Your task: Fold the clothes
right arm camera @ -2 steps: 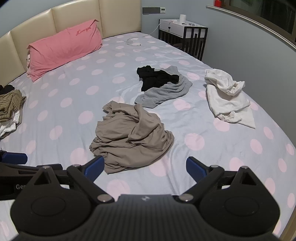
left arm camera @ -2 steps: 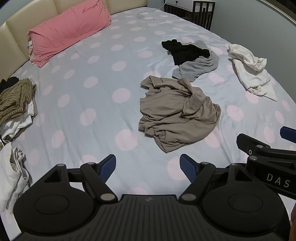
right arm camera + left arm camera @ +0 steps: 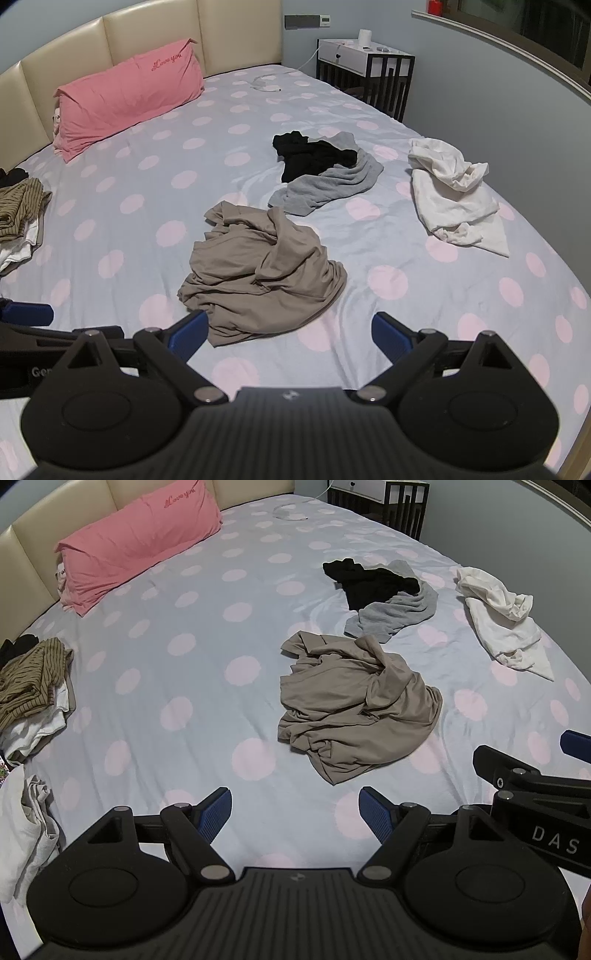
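A crumpled taupe garment (image 3: pixel 354 705) (image 3: pixel 258 273) lies in a heap on the dotted bedsheet (image 3: pixel 184 686), just ahead of both grippers. My left gripper (image 3: pixel 295 814) is open above the sheet, short of the garment's near edge, with nothing between its blue pads. My right gripper (image 3: pixel 290 334) is open too, its left pad close to the garment's near hem. Farther back a black garment (image 3: pixel 369 581) rests on a grey one (image 3: pixel 395 614). A white garment (image 3: pixel 498 620) (image 3: pixel 450 192) lies bunched at the right.
A pink pillow (image 3: pixel 136 550) leans on the cream headboard (image 3: pixel 147 40). A striped olive garment (image 3: pixel 29 675) over white clothes lies at the left edge, more white cloth (image 3: pixel 22 830) below it. A nightstand (image 3: pixel 365 70) stands beyond the far right corner.
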Available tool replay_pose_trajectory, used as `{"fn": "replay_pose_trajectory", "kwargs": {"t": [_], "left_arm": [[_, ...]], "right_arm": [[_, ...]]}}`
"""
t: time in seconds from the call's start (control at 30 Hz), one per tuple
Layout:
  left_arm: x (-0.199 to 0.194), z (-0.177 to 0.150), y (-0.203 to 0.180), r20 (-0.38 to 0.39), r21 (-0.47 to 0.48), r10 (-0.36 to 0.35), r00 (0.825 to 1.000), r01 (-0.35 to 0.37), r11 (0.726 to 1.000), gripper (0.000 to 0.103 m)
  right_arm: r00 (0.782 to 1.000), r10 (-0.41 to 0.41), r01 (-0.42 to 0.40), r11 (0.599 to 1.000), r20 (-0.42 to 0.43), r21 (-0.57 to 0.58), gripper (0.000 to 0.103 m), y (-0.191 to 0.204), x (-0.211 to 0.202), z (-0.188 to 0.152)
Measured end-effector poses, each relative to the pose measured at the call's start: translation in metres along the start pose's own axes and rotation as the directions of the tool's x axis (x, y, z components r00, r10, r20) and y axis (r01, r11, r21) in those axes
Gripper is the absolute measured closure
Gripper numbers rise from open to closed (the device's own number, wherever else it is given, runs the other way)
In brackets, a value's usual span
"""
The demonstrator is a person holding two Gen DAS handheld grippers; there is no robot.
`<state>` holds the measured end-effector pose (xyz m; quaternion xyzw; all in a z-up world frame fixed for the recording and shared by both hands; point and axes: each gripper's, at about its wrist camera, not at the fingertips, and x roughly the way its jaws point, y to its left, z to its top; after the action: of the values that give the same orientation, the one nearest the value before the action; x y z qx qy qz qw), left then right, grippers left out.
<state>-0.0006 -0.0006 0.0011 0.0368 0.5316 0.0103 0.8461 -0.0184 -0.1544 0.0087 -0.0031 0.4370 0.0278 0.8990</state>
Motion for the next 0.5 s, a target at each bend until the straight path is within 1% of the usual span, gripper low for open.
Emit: {"fn": "replay_pose_trajectory", "kwargs": {"t": [0.17,0.3,0.37,0.5], "left_arm": [[-0.0029,-0.0001,-0.0011,0.007,0.003,0.007,1.0,-0.007,1.0,0.028],[-0.0013,-0.0016,0.0053,0.007,0.001,-0.001,1.0,0.001,1.0,0.028],[0.0018,0.0007,0.0,0.006,0.009,0.006,1.0,-0.006,1.0,0.028],[0.0007,0.0017,0.0032,0.007,0.014,0.008,1.0,-0.008,1.0,0.028]], "right_arm": [[1.0,-0.019,0.019,1.0,0.013,-0.01,0.007,-0.0004,0.0009,-0.0025],[1.0,-0.019,0.019,1.0,0.009,-0.006,0.007,0.0034,-0.0034,-0.0011],[1.0,-0.014,0.014,1.0,0.005,-0.004,0.007,0.0018,-0.0009,-0.0013],[1.0,-0.012,0.012,1.0,0.007,-0.002,0.007,-0.0008,-0.0005,-0.0015]]}}
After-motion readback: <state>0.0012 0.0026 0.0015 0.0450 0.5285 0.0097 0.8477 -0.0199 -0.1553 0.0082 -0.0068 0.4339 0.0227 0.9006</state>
